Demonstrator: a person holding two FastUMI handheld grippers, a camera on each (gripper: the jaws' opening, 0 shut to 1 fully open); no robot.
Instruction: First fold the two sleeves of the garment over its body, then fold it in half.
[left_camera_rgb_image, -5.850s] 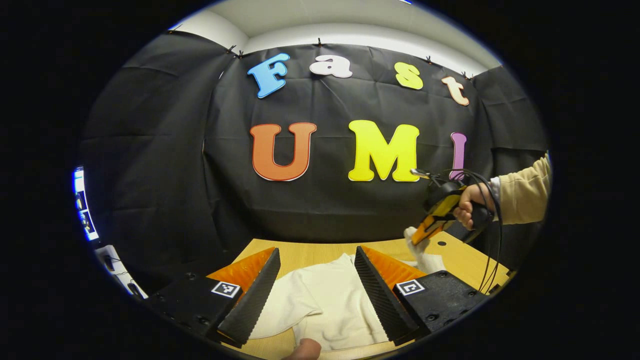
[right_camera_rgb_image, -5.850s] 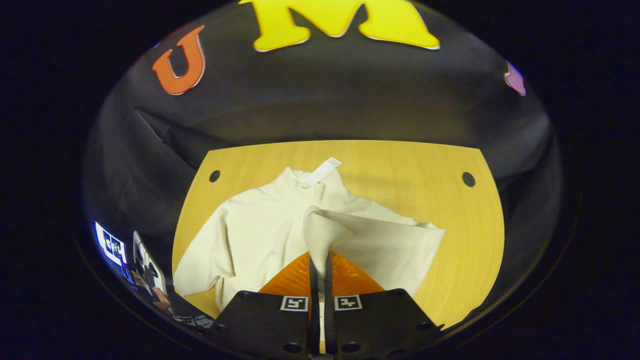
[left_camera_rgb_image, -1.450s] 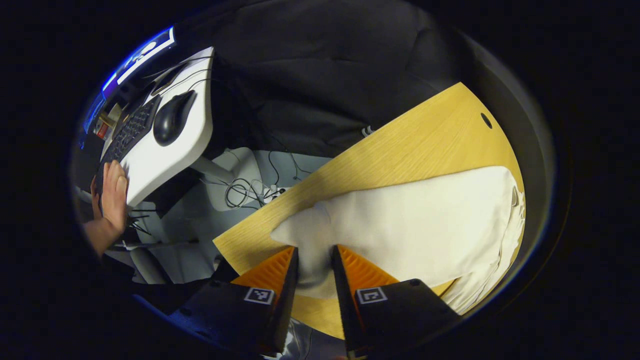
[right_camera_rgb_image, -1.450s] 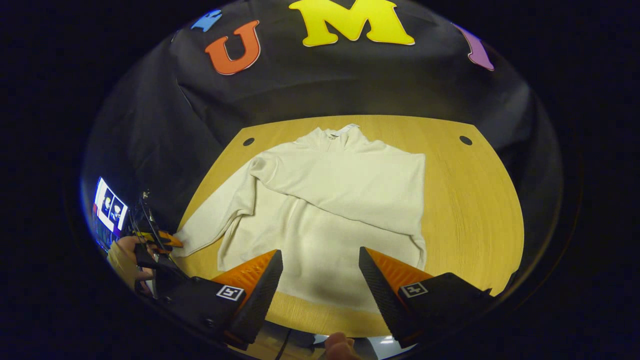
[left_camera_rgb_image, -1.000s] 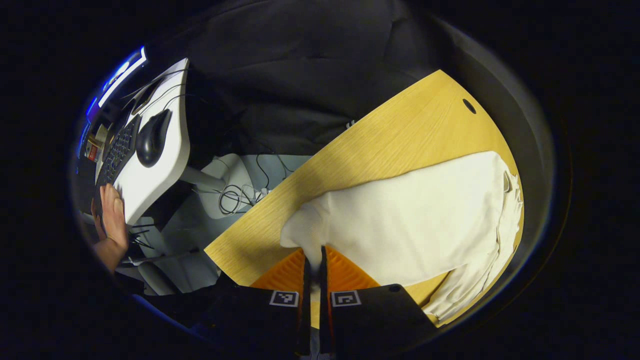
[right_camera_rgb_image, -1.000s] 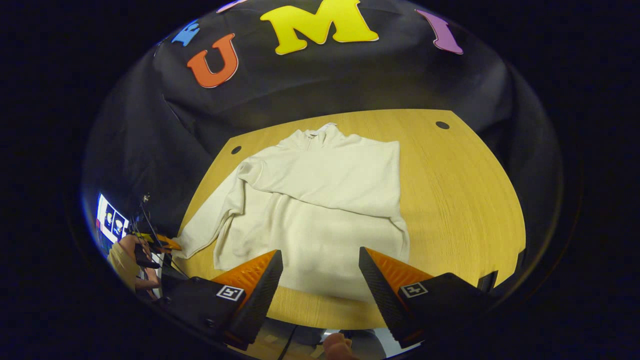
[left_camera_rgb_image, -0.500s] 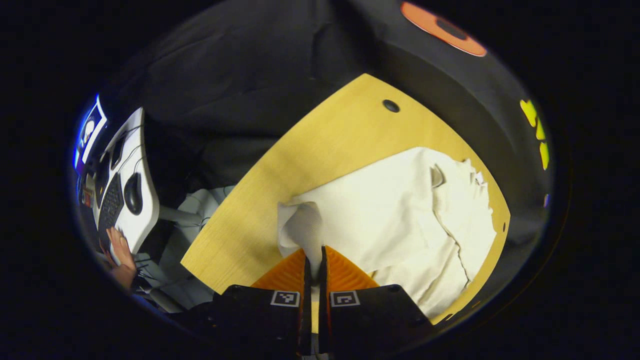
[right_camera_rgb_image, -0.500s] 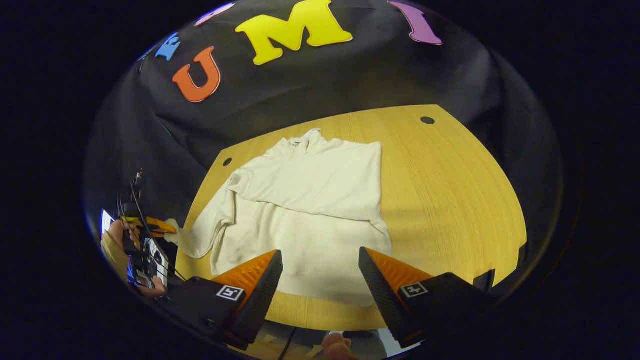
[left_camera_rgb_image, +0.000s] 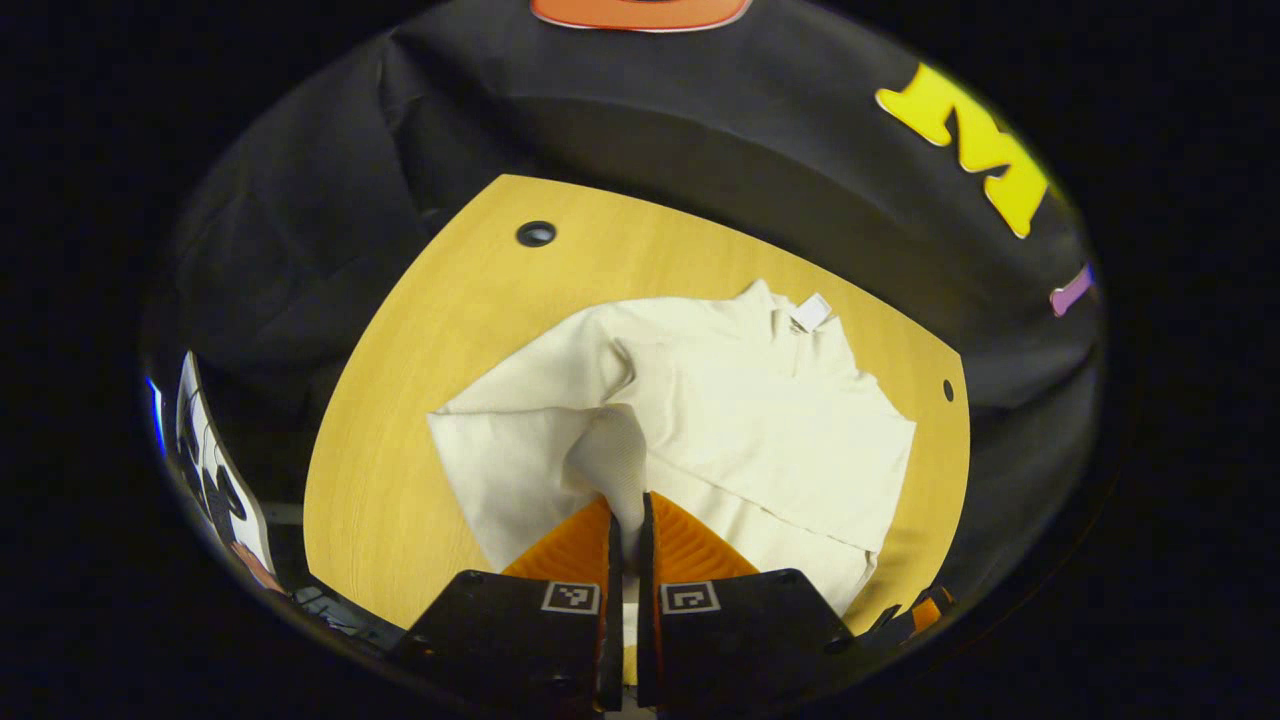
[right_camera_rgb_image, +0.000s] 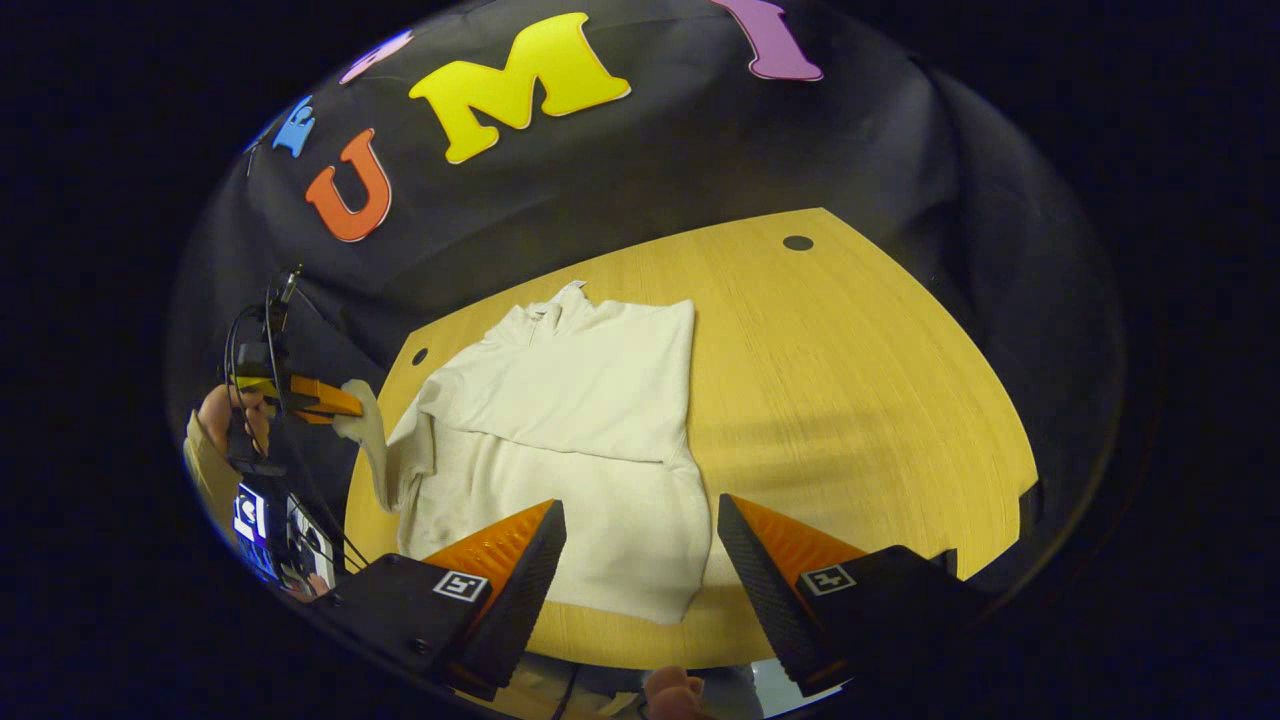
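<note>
A cream long-sleeved garment (right_camera_rgb_image: 560, 430) lies on the wooden table (right_camera_rgb_image: 850, 380), collar toward the far wall. One sleeve (right_camera_rgb_image: 560, 385) rests folded across its chest. My left gripper (left_camera_rgb_image: 626, 540) is shut on the cuff of the other sleeve (left_camera_rgb_image: 610, 455) and holds it raised above the garment's body (left_camera_rgb_image: 760, 400). In the right gripper view that same gripper (right_camera_rgb_image: 345, 408) shows at the table's left edge with the cuff hanging from it. My right gripper (right_camera_rgb_image: 640, 560) is open above the table's near edge, by the hem, holding nothing.
A white label (left_camera_rgb_image: 811, 311) sticks up at the collar. Round holes (right_camera_rgb_image: 797, 242) mark the table's far corners. A screen (right_camera_rgb_image: 245, 515) glows beyond the table's left side. The table's right half is bare wood.
My left gripper shut on the sleeve cuff, lifted it off the table and swung round toward the garment's body. My right gripper stayed open and drifted right.
</note>
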